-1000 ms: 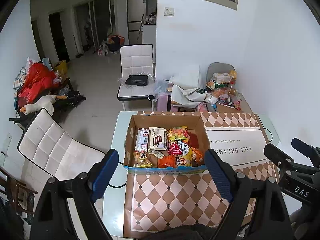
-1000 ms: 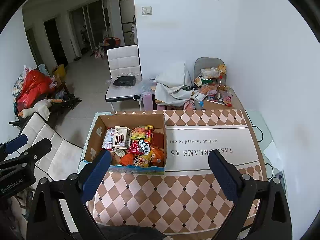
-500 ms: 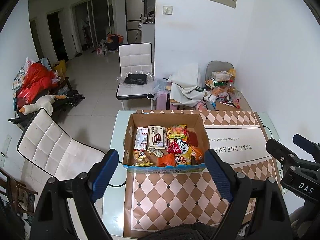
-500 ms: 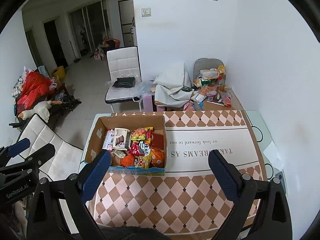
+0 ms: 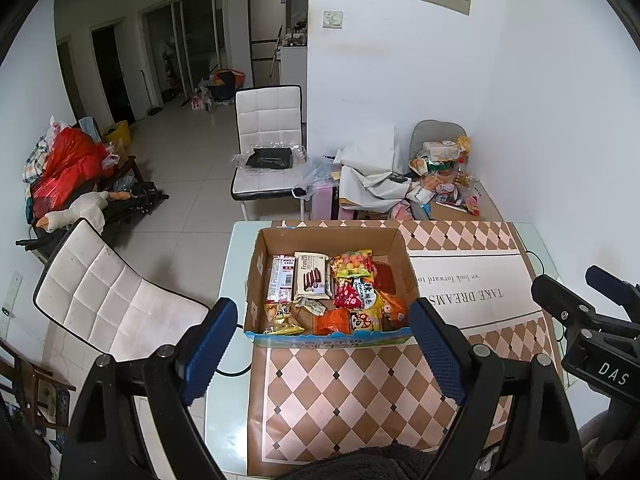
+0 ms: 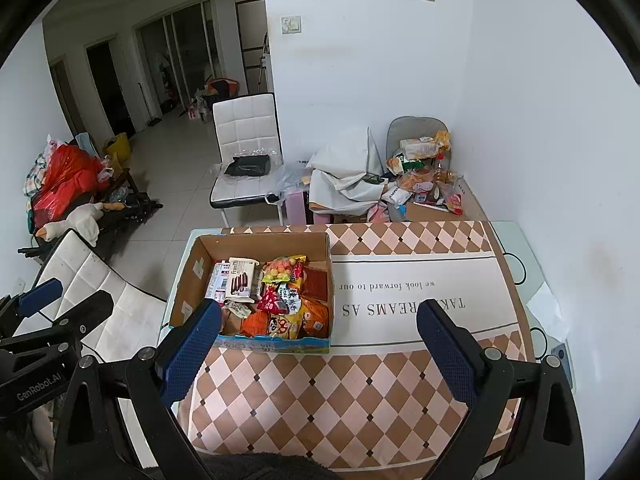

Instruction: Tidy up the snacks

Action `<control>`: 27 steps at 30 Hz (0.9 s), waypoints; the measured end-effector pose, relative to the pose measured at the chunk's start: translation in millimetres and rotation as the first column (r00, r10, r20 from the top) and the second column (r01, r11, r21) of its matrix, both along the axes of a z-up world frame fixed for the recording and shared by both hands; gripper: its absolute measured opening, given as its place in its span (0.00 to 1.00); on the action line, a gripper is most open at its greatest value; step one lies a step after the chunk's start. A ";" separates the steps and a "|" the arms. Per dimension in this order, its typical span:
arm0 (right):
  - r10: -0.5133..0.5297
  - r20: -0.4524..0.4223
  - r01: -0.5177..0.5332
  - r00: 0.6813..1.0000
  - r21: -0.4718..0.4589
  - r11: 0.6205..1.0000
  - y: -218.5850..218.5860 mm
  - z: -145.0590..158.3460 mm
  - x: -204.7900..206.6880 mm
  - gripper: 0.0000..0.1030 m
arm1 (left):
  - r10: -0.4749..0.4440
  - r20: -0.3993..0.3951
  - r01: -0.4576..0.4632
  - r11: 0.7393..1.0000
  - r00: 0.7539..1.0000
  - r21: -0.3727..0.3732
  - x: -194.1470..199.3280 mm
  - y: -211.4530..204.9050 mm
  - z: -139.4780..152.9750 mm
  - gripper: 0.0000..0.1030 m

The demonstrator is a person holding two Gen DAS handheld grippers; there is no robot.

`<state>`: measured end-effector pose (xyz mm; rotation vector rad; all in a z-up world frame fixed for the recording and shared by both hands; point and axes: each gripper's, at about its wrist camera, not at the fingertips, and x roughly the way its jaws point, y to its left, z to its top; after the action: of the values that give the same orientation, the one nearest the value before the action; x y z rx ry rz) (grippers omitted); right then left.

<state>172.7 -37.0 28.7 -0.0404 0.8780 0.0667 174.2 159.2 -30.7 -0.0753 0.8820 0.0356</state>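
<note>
Writing showed in several places: "Franzzi" on a white biscuit pack (image 5: 311,276) in the cardboard box (image 5: 256,280), "TAKE DREAMS" and "we look forward to" upside down on the pale band of the checked mat (image 5: 360,392), "DAS" on the right claw's body in the left wrist view, and "GenRobot.AI" on the left claw's body in the right wrist view. The snack bags (image 5: 352,300) bore bright print too small to read, apart from Chinese characters on one yellow bag.

The mat covered most of a glass-topped desk (image 5: 234,264) set against a white wall. The box stood on the desk's far left part, open at the top and filled with the snacks. A white padded chair (image 5: 268,140) carried a black bag beyond the desk, a second white chair (image 5: 104,296) stood to the left, and a heap of bags and packets (image 5: 440,176) sat in the corner. A tiled floor ran back to dark doorways.

The left claw (image 5: 322,340) hung wide open, holding nothing, just short of the box's near wall and straddling it in view. The right claw (image 6: 318,342) was likewise wide open and empty, with the box ahead of its left finger (image 6: 192,352), near but apart.
</note>
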 end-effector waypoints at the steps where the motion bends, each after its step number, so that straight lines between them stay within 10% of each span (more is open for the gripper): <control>1: 0.000 0.001 0.000 1.000 0.001 1.000 0.1 0.0 0.0 0.97 | 0.000 0.000 0.000 1.000 1.000 -0.001 -0.1 -0.1 -0.1 0.85; 27: -0.025 -0.027 0.025 0.999 0.009 1.000 8.1 -11.7 -0.7 0.97 | -0.047 -0.045 0.047 0.999 0.998 0.002 8.9 4.5 -6.0 0.85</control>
<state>172.0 -28.8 17.0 -0.0204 0.9047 0.0480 183.1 163.6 -36.6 -0.0511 0.9279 -0.0051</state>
